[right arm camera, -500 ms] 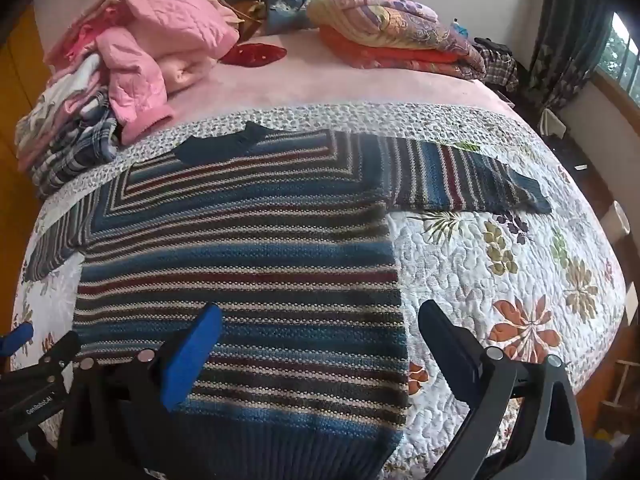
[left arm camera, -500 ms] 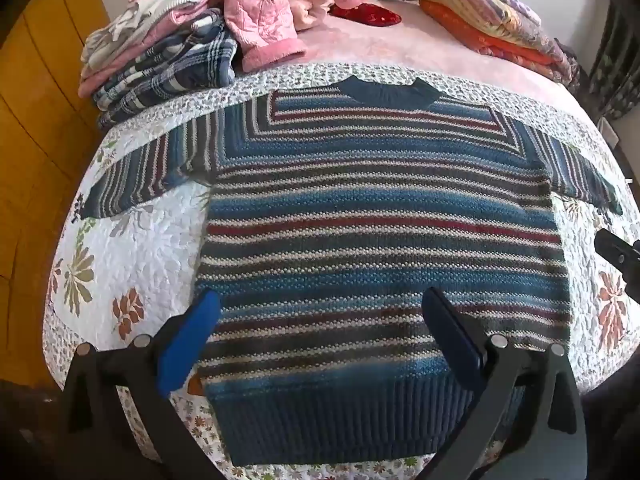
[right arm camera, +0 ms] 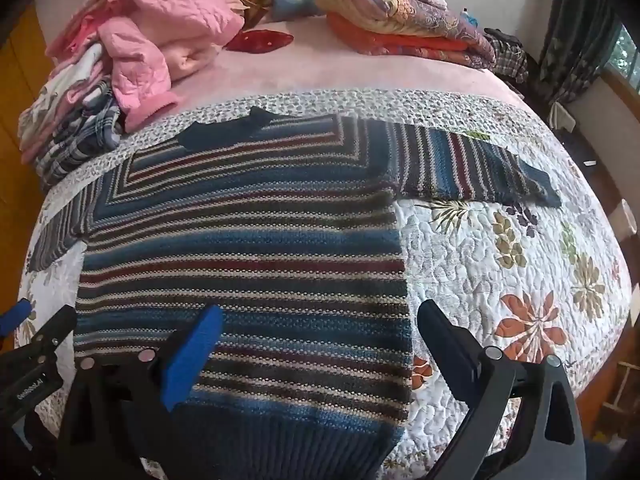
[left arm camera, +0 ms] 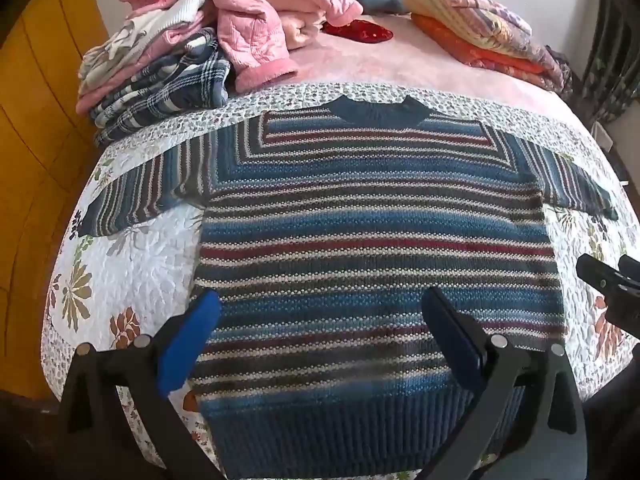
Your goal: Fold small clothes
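A striped knit sweater (left arm camera: 372, 236) in blue, maroon and cream lies flat on the floral quilt (left arm camera: 132, 264), collar away from me, both sleeves spread out to the sides. My left gripper (left arm camera: 320, 340) hangs open above the sweater's lower left half, nothing between its blue pads. In the right wrist view the same sweater (right arm camera: 244, 248) fills the left and middle, its right sleeve (right arm camera: 476, 168) stretched over the quilt (right arm camera: 520, 264). My right gripper (right arm camera: 316, 344) is open above the sweater's lower right edge, holding nothing. Each gripper shows at the edge of the other's view.
A heap of pink and plaid clothes (left arm camera: 192, 52) sits at the far left of the bed. Folded orange and patterned blankets (left arm camera: 484, 36) lie at the far right. A red item (left arm camera: 358, 32) rests on the pink sheet. Curtains (right arm camera: 576, 40) hang on the right, and wooden panels stand at the left.
Both views have shifted very slightly; the sweater lies as before and both grippers stay open.
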### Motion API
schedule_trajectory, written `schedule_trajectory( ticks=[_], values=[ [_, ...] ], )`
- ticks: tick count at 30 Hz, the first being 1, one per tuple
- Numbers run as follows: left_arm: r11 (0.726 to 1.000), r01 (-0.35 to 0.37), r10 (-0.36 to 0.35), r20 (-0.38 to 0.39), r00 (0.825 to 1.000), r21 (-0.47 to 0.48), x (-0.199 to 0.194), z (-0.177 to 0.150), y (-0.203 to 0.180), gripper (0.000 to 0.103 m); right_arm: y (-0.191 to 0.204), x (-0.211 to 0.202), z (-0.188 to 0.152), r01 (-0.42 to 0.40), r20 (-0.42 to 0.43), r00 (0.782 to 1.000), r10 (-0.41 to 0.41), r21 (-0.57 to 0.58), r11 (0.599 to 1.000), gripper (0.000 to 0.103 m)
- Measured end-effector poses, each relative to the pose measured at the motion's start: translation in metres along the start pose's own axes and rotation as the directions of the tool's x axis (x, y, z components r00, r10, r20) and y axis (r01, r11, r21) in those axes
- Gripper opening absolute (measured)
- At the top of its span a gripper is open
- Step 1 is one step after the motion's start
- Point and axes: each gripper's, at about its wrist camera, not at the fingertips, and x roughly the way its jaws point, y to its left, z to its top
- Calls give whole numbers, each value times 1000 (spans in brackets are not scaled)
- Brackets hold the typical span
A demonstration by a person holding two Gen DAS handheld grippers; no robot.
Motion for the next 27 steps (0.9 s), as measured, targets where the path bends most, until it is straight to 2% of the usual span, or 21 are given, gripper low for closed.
schedule_trajectory(
  ticks=[1,27],
  values=[
    [1000,0,0,1,1000,-2,0,0,0,100,-11,4,13,-11,-13,1000,10,-1,1000,98],
    [1000,-10,10,3,1000,-4,3,-1,-1,100,-11,2,13,8,17,1000,-8,-10,1000,99]
  ],
)
